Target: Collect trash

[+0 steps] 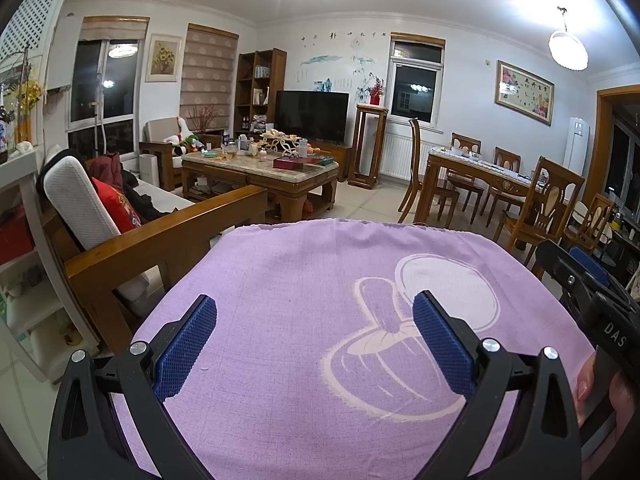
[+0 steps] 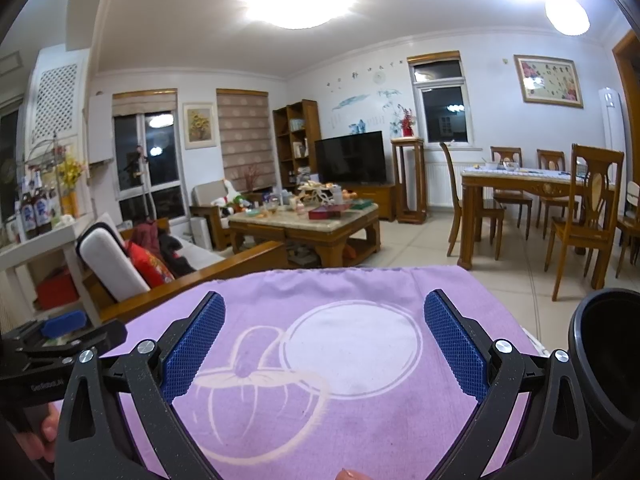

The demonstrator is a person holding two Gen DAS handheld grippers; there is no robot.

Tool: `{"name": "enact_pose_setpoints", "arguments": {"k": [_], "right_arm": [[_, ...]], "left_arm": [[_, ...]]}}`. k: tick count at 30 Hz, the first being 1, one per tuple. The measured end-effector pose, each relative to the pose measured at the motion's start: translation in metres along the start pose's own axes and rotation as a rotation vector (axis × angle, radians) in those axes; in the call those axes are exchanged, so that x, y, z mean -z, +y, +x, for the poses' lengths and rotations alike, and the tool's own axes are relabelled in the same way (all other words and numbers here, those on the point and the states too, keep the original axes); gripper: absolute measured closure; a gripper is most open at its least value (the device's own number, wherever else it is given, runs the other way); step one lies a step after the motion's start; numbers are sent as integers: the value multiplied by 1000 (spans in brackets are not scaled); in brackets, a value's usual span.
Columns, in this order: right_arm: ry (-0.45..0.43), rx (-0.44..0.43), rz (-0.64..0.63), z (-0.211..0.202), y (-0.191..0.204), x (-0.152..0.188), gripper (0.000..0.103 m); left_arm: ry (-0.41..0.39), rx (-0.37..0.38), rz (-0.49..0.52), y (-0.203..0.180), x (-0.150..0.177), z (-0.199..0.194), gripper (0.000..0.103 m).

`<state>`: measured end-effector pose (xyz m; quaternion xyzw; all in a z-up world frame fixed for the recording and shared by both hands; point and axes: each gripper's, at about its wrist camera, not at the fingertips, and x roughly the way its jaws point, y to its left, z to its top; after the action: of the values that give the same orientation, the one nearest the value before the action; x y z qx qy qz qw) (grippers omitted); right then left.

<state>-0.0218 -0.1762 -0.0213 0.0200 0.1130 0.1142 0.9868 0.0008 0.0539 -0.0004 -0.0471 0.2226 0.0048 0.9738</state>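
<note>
The left gripper point(image 1: 314, 332) is positioned above a purple cloth point(image 1: 304, 280) with a pale printed motif; its blue-padded fingers point(image 1: 188, 344) are spread wide and grip nothing. The right gripper point(image 2: 324, 332) is in the same attitude over the same cloth, fingers point(image 2: 196, 344) wide apart and empty. The two grippers sit side by side: the right unit appears at the right margin of the left wrist view, and the left unit at the left margin of the right wrist view, each with part of a hand point(image 1: 608, 392) visible on its handle. The cloth's far edge point(image 2: 360, 269) runs straight across both views, with tiled floor point(image 2: 416, 248) beyond it. A wooden sofa armrest point(image 1: 168, 236) borders the cloth on the left, just beside its corner. A black round container rim point(image 2: 604, 360) stands at the right margin of the right wrist view (contents not visible). No item of trash can be identified on the cloth; loose small items are visible only on the coffee table point(image 1: 260, 168), well apart across open floor. A dining table point(image 2: 516, 180) with chairs occupies the right side, leaving a clear floor lane between it and the coffee table.
</note>
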Motion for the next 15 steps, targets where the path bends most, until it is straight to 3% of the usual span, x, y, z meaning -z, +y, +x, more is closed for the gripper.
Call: {"name": "enact_pose_setpoints", "arguments": {"k": [15], "right_arm": [[0,1,2,0,-2,-1,5]], "left_arm": [[1,0,-1,-1,-1,0,5]]}}
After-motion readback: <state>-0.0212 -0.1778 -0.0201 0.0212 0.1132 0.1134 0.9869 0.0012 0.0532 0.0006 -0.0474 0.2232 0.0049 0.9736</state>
